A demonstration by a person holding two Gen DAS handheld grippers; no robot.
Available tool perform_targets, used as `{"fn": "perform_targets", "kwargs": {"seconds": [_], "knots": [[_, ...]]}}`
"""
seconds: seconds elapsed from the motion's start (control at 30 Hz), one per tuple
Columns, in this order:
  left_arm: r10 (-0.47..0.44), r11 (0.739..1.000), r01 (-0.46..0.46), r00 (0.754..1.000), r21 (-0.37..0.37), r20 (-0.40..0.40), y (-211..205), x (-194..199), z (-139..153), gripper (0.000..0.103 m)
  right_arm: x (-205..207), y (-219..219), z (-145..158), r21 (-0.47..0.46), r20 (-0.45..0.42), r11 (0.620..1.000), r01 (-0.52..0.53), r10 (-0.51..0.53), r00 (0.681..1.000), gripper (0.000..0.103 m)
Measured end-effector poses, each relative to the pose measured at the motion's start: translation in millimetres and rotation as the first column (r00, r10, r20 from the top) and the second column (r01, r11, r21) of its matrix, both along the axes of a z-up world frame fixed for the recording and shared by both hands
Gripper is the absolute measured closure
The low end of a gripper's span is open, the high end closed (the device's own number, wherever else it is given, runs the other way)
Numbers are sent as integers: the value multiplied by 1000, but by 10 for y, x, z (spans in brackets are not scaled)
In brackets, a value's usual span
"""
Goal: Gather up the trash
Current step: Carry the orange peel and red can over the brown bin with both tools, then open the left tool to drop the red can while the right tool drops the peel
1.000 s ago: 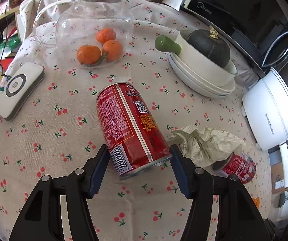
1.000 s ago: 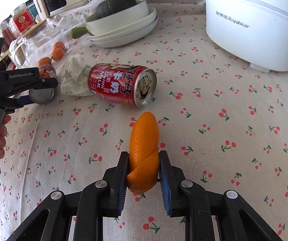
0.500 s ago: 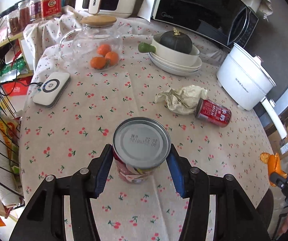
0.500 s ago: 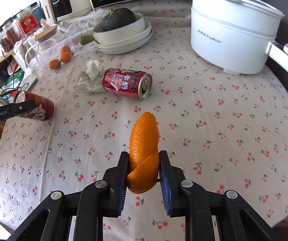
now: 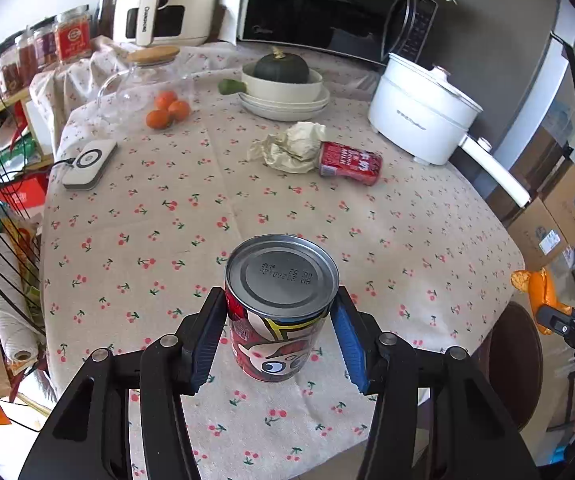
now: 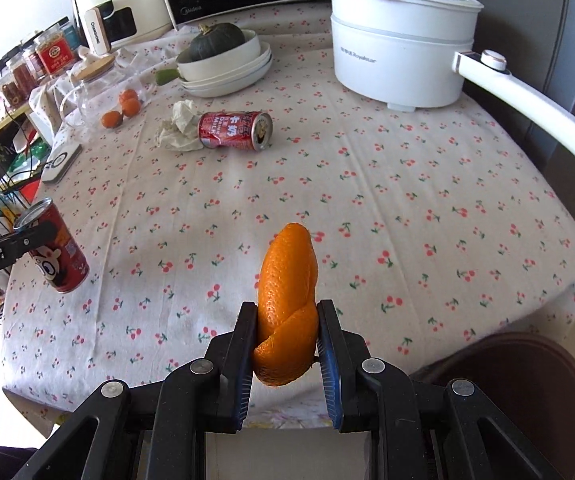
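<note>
Left wrist view: the left tongs (image 5: 279, 334) are clamped on a red can (image 5: 277, 320), both pads against its sides, silver end facing the camera, above the near part of the bench (image 5: 167, 240) with its cherry-print cloth. Their jaws have just been closing on this can. At 12 o'clock a crumpled paper wad (image 5: 291, 148) lies touching a second red can (image 5: 349, 163), which lies on its side. Beyond stand stacked bowls holding a dark squash (image 5: 281, 68); at 1 o'clock a white electric pot (image 5: 419, 120); at 11 o'clock a glass jar (image 5: 147, 84) with tangerines (image 5: 167, 108); at 10 o'clock a white charger pad (image 5: 89, 162). The right tongs (image 5: 549, 316) enter at 3 o'clock, off the bench edge.

Right wrist view: the right tongs (image 6: 287, 344) are closed tightly on an orange peel (image 6: 287, 300), raised above the bench's near edge. At 11 o'clock lie the wad (image 6: 179, 128) and lying can (image 6: 235, 130); at 1 o'clock the pot (image 6: 399, 40), handle pointing right. At 9 o'clock the left tongs' finger (image 6: 27, 240) crosses the held can (image 6: 57, 252). A dark round seat (image 6: 527, 392) sits at 4 o'clock.
</note>
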State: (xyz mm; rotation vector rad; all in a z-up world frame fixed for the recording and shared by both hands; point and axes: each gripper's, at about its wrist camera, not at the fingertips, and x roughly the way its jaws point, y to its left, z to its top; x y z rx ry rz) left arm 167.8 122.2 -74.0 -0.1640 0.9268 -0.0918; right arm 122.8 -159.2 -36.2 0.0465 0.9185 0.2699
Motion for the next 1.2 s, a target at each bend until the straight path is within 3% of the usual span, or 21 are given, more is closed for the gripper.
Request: {"fn": "perform_targets", "kwargs": {"seconds": [0.23,0.67,1.2], "knots": [[-144,990,144,989,2,25,-564,-219,44,47,-242,-272,-85,43,-50,998,49,-47,998,77],[-352,936,353,935,-5,33,-1635,-431,34,47,-577,-999,-202,-20,-56,990,143,-144,988,77],[-578,812,576,816,-94,9,-2935,-576,-302,47,-887,-1891,-561,-49,-151,959,278,-283,947,77]]}}
